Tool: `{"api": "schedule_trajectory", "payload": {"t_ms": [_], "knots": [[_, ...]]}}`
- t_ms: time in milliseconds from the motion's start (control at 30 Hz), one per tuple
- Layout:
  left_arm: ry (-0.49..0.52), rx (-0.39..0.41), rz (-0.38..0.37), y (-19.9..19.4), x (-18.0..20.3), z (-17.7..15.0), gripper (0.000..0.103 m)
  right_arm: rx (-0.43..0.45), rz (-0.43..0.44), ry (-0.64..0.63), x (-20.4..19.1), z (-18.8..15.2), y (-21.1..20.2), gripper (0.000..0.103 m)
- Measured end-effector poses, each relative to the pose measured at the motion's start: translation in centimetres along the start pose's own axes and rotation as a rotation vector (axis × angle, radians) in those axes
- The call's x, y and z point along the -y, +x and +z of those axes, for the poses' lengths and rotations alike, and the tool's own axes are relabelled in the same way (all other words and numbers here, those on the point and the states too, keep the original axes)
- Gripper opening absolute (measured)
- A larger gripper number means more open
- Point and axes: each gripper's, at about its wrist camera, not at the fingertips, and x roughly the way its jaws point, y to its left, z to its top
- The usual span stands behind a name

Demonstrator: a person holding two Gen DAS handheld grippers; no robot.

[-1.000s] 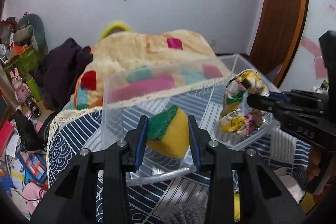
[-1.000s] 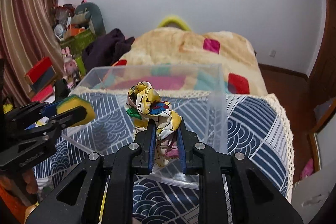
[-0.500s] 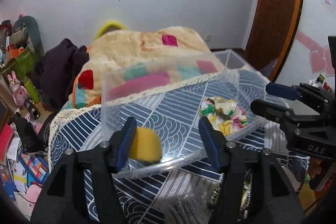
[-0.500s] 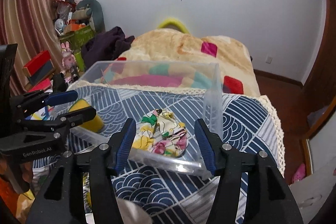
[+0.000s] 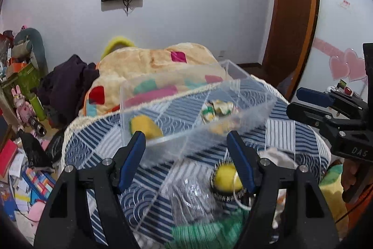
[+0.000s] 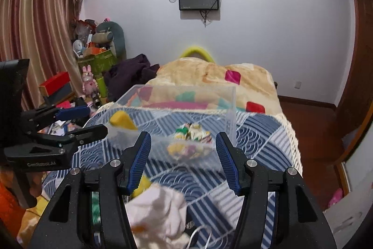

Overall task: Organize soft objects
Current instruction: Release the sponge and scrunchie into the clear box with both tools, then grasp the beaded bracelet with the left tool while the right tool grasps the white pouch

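Note:
A clear plastic bin (image 5: 247, 83) (image 6: 230, 97) stands on the blue patterned bedspread. A yellow sponge (image 5: 145, 126) (image 6: 122, 120) lies in its left part and a floral cloth (image 5: 218, 110) (image 6: 191, 131) lies in its right part. My left gripper (image 5: 186, 160) is open and empty, pulled back in front of the bin. My right gripper (image 6: 183, 161) is open and empty, also short of the bin. More soft things lie close below: a yellow round object (image 5: 225, 180), a green knit (image 5: 205, 233) and a white cloth (image 6: 158, 209).
A beige blanket with coloured squares (image 6: 216, 76) lies behind the bin. Dark clothing (image 5: 70, 81) sits at the bed's left. Toys, boxes and papers (image 5: 21, 97) clutter the floor on the left. A wooden door (image 5: 293, 15) stands at the right.
Both grippers opened and dropped the sponge and the floral cloth into the bin. They have since drawn back and up, bringing the nearer soft things into view.

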Motion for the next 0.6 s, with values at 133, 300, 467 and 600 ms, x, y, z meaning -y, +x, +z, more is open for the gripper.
{"api": "schedule_trajectory", "payload": {"t_ms": [133,300,467,600], "knots": [[-0.002,-0.049,-0.024,0.6,0.2,-1.8,0.071,-0.054,0.032,0.017,-0.1,-2.0,0.4,0.054],[0.032,-0.125,-0.040,1.9,0.9,-4.2,0.055,-0.129,0.059,0.034,-0.2,-4.5,1.6,0.054],[0.023,-0.171,-0.070,3.9,1.4,-4.3,0.049,-0.169,0.086,0.047,-0.4,-5.5,2.7,0.054],[0.019,-0.163,-0.090,4.7,1.5,-3.6,0.048,-0.166,0.108,0.051,-0.5,-5.6,2.5,0.054]]}}
